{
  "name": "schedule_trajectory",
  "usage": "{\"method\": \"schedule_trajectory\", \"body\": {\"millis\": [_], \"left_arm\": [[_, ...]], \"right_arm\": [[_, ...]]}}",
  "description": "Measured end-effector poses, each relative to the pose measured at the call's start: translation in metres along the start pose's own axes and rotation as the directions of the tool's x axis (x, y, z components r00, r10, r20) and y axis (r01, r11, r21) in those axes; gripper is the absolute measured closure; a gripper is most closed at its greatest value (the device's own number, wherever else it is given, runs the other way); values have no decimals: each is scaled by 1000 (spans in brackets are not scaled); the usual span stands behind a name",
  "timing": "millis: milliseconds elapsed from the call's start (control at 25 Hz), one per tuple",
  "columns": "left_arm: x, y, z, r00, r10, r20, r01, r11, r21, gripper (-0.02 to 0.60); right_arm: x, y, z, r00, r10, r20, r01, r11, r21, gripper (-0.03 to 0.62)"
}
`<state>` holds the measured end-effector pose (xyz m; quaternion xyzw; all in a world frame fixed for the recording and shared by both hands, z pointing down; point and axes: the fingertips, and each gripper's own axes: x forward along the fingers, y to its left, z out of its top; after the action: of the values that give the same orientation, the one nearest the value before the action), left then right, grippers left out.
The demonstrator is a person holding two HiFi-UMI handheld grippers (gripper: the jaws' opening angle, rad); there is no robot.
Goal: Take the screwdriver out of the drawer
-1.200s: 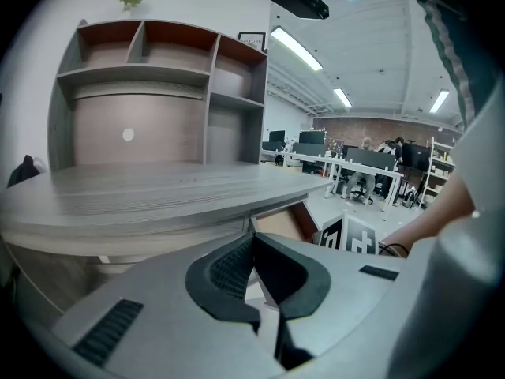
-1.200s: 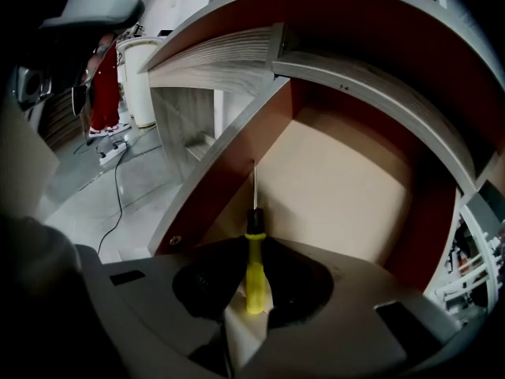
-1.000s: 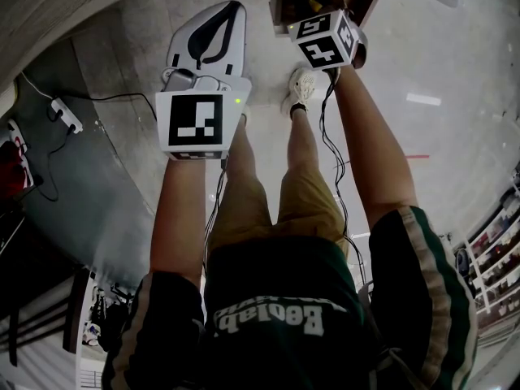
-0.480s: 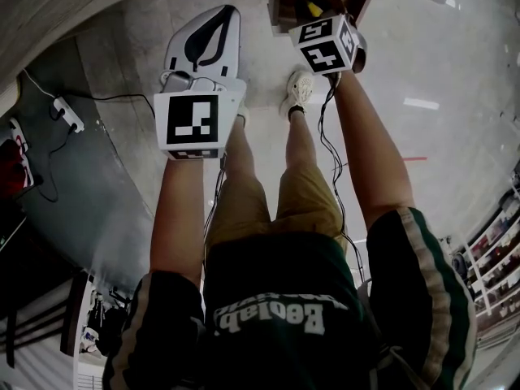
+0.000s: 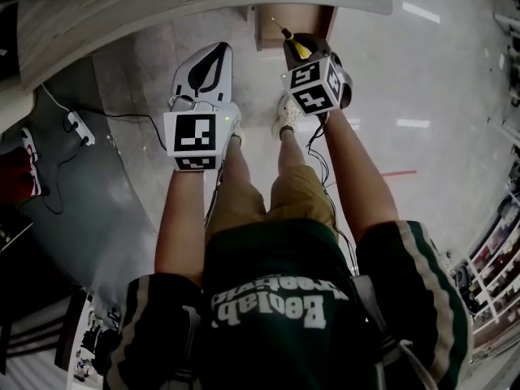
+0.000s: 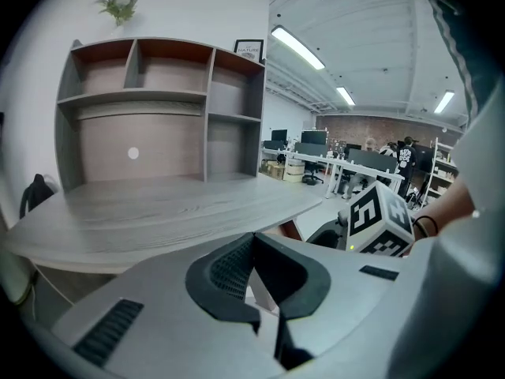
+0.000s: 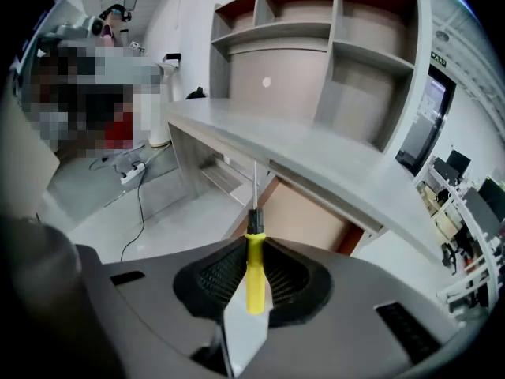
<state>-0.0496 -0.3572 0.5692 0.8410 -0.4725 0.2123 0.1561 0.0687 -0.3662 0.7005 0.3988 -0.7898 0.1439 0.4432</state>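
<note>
A screwdriver (image 7: 254,271) with a yellow handle and a thin steel shaft is clamped between the jaws of my right gripper (image 7: 251,279), shaft pointing forward and up. In the head view the screwdriver (image 5: 292,45) sticks out ahead of the right gripper (image 5: 302,55), lifted just in front of the open wooden drawer (image 5: 276,23) under the desk edge. The drawer (image 7: 304,212) shows as a tan box below the desktop. My left gripper (image 5: 207,63) hovers to the left over the floor, its jaws closed together with nothing between them (image 6: 252,263).
A grey wood desktop (image 6: 158,208) with a shelf unit (image 6: 158,109) on it runs across ahead. A power strip (image 5: 75,123) and cables lie on the floor at left. The person's legs and shoes (image 5: 286,112) stand below the grippers.
The right gripper has drawn back out of the drawer with the screwdriver, which now shows clear of the drawer front. The head view has tilted up, bringing in more of the desk edge.
</note>
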Motion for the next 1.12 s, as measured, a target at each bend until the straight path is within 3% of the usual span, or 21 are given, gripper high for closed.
{"method": "schedule_trajectory", "body": {"millis": [120, 480, 840, 1120], "left_arm": [[-18, -12, 31, 1000, -3, 11, 3, 1000, 7, 565], [-55, -23, 124, 998, -13, 63, 7, 996, 91, 564], [-94, -51, 163, 997, -41, 67, 29, 983, 179, 565], [-122, -69, 193, 995, -36, 98, 17, 982, 190, 563]], "right_arm": [[-41, -3, 19, 1000, -1, 18, 2, 1000, -28, 512], [-137, -11, 64, 998, 21, 55, -22, 1000, 18, 513], [-218, -17, 101, 992, 17, 126, -27, 997, 76, 513], [-277, -13, 125, 981, 10, 194, -31, 994, 105, 513]]}}
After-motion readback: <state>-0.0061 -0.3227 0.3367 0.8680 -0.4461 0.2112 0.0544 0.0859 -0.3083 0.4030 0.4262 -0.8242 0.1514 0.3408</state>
